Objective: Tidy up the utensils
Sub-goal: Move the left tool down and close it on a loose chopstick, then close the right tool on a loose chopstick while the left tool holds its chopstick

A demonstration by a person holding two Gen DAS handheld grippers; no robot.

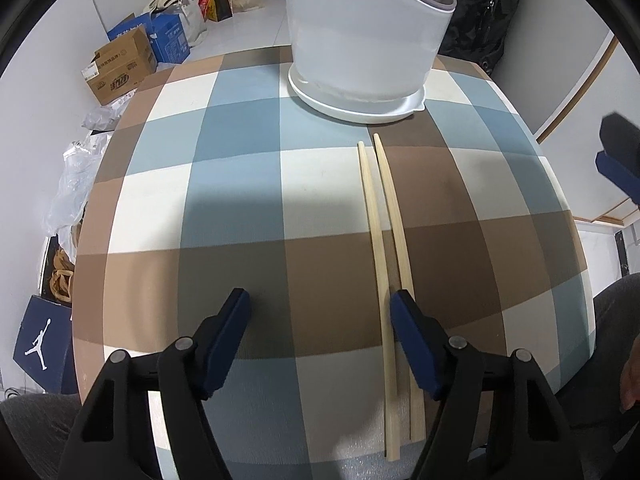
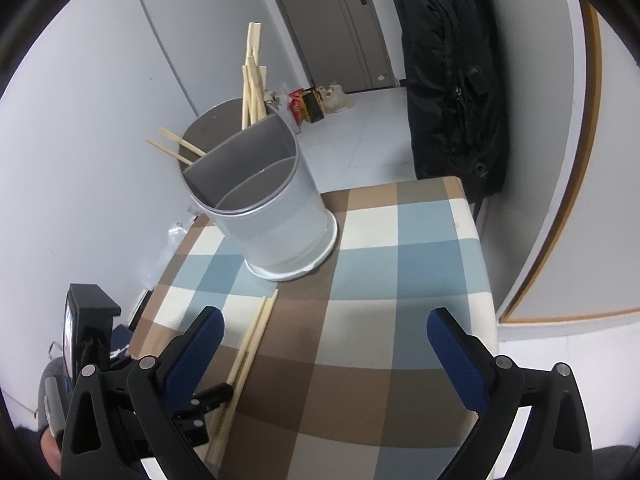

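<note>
chopsticks [image 1: 386, 240] on table, beside left claw [image 1: 320, 312]

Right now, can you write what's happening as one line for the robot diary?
left gripper: open, beside chopsticks | right gripper: open, empty | chopsticks: two on table | holder: some chopsticks inside

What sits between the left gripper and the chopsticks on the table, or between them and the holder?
Nothing visible. The two chopsticks lie bare on the checked cloth, one passing under the left gripper's inner finger. Only open cloth separates their far tips from the white utensil holder; its front compartments look empty.
</note>
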